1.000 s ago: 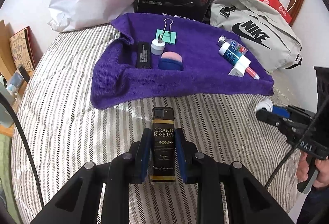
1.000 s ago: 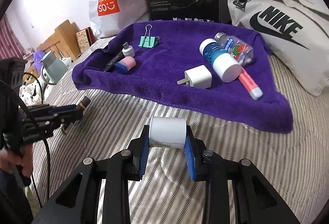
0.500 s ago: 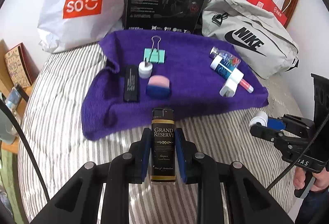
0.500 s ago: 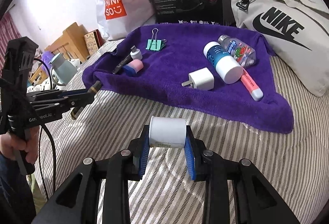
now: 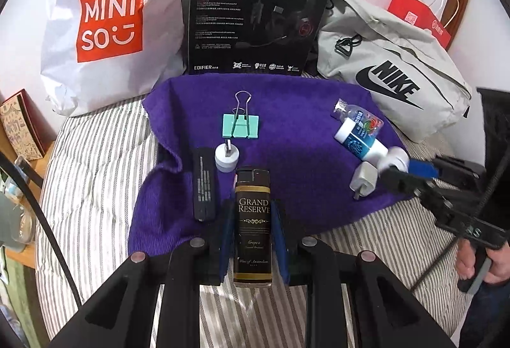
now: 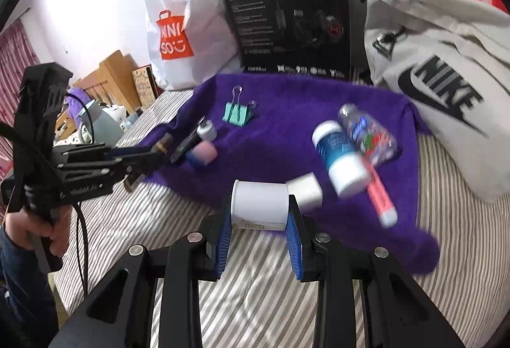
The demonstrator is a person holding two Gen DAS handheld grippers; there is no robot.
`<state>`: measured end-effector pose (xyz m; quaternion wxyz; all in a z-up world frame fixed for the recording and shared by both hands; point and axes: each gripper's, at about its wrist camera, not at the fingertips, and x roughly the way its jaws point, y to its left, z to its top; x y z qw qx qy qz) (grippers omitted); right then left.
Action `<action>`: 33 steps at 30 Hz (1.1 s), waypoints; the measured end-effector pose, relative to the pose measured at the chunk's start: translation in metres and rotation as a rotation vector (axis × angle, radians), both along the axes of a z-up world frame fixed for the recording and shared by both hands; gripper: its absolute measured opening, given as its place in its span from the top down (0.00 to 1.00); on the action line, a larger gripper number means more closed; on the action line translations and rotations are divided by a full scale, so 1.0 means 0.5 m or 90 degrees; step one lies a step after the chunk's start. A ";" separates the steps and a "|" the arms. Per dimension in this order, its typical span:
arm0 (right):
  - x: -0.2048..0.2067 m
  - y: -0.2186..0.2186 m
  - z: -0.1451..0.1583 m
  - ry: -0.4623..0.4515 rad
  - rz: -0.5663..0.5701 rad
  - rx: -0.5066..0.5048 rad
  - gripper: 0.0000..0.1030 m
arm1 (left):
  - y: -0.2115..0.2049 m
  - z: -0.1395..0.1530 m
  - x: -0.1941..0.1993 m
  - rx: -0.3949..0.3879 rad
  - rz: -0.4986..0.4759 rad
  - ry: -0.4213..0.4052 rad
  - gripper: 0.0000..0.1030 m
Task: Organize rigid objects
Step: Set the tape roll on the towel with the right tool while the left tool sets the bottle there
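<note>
My left gripper (image 5: 252,214) is shut on a black "Grand Reserve" lighter (image 5: 253,188), which hangs over the near edge of the purple towel (image 5: 302,112). My right gripper (image 6: 259,207) is shut on a white cylinder (image 6: 258,198) at the towel's (image 6: 287,112) front edge, beside a white charger (image 6: 306,193). On the towel lie a mint binder clip (image 5: 240,124), a black bar (image 5: 205,185), a small white round plug (image 5: 227,158), a blue-white bottle (image 6: 338,156), a clear bottle (image 6: 366,131), a pink highlighter (image 6: 381,198) and a pink-blue piece (image 6: 204,153).
Behind the towel stand a white Miniso bag (image 5: 105,16), a black headset box (image 5: 255,6), a grey Nike bag (image 5: 392,77) and a red paper bag (image 5: 417,13). The striped bedcover (image 5: 92,182) lies all around. Wooden furniture (image 6: 108,73) is off the bed's left side.
Both grippers moved forward and up toward the towel with their objects. The lighter now covers the pink-blue piece in the left wrist view; the white cylinder reached the towel's front edge.
</note>
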<state>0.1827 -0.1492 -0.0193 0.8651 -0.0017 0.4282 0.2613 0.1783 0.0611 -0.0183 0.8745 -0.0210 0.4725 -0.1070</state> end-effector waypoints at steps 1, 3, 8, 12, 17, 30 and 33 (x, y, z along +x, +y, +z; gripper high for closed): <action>0.012 0.005 -0.002 -0.002 0.002 -0.005 0.70 | 0.000 -0.002 0.005 0.001 -0.001 0.002 0.78; 0.038 0.013 -0.008 -0.004 0.006 -0.018 0.70 | 0.001 -0.006 0.016 0.003 -0.003 0.005 0.78; 0.100 0.035 -0.043 0.014 0.011 -0.048 0.70 | 0.004 -0.018 0.040 0.003 -0.001 0.012 0.78; 0.126 0.058 -0.076 0.033 0.024 -0.087 0.70 | 0.002 -0.024 0.048 0.002 -0.006 0.016 0.78; 0.130 0.070 -0.096 0.027 0.027 -0.108 0.70 | -0.002 -0.031 0.059 0.005 -0.014 0.023 0.78; 0.126 0.075 -0.109 0.005 0.036 -0.152 0.66 | -0.004 -0.026 0.061 0.005 -0.018 0.021 0.78; 0.126 0.066 -0.105 0.019 0.039 -0.131 0.60 | -0.006 -0.025 0.058 0.005 -0.021 0.021 0.78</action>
